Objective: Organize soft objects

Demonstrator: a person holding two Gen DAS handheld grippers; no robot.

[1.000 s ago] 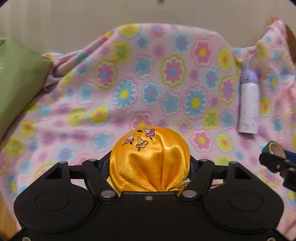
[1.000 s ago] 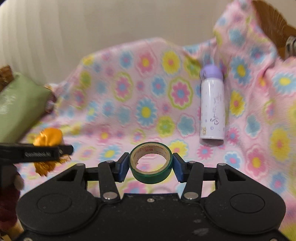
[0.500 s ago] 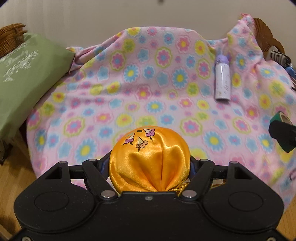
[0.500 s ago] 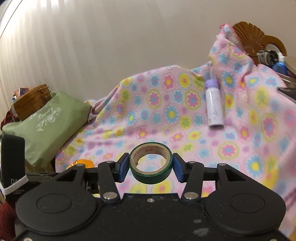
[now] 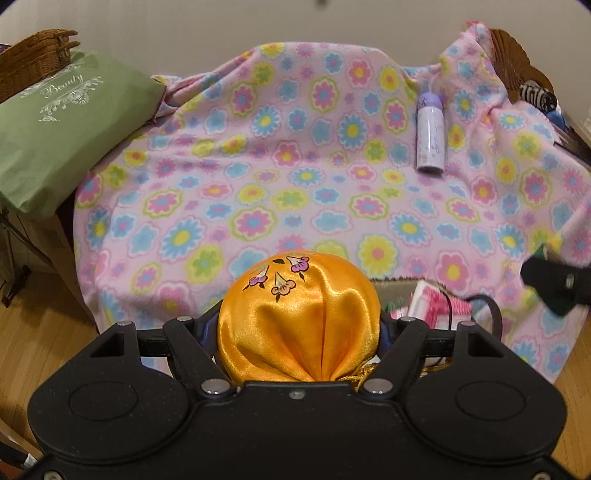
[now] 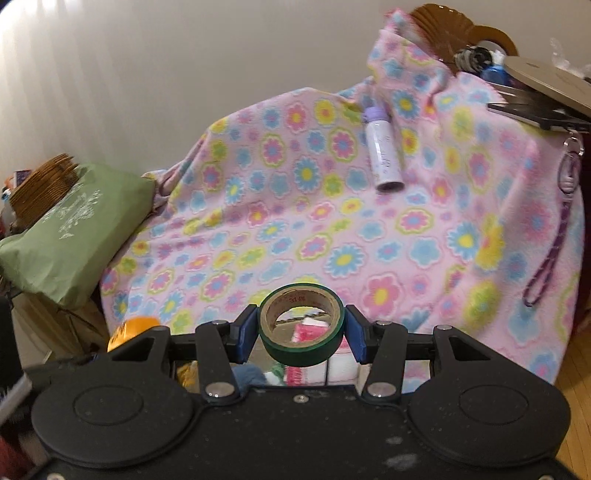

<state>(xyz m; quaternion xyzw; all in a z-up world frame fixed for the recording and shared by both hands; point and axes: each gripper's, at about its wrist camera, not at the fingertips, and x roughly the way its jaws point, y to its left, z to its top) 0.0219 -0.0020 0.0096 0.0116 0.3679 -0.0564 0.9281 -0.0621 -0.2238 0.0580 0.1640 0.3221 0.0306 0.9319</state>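
My left gripper (image 5: 297, 328) is shut on an orange satin pouch (image 5: 299, 317) with small embroidered flowers, held off the front edge of the flowered pink blanket (image 5: 295, 166). The pouch also shows low left in the right wrist view (image 6: 129, 328). My right gripper (image 6: 301, 332) is shut on a green tape roll (image 6: 301, 328), held in front of the blanket (image 6: 332, 221). The right gripper shows at the right edge of the left wrist view (image 5: 554, 284). A white bottle with a purple cap (image 5: 429, 136) lies on the blanket's far right; it also shows in the right wrist view (image 6: 382, 151).
A green pillow (image 5: 55, 133) and a wicker basket (image 5: 29, 62) sit at the left. A container with pink and white cloth items (image 5: 436, 302) stands below the blanket's front edge. A wooden chair back (image 6: 461, 33), a laptop (image 6: 546, 85) and a purple lanyard (image 6: 554, 236) are at the right. Wooden floor (image 5: 37, 321) lies below.
Both grippers have pulled back and away from the blanket with their loads still held. The blanket's front edge, the floor and the container below have come into view.
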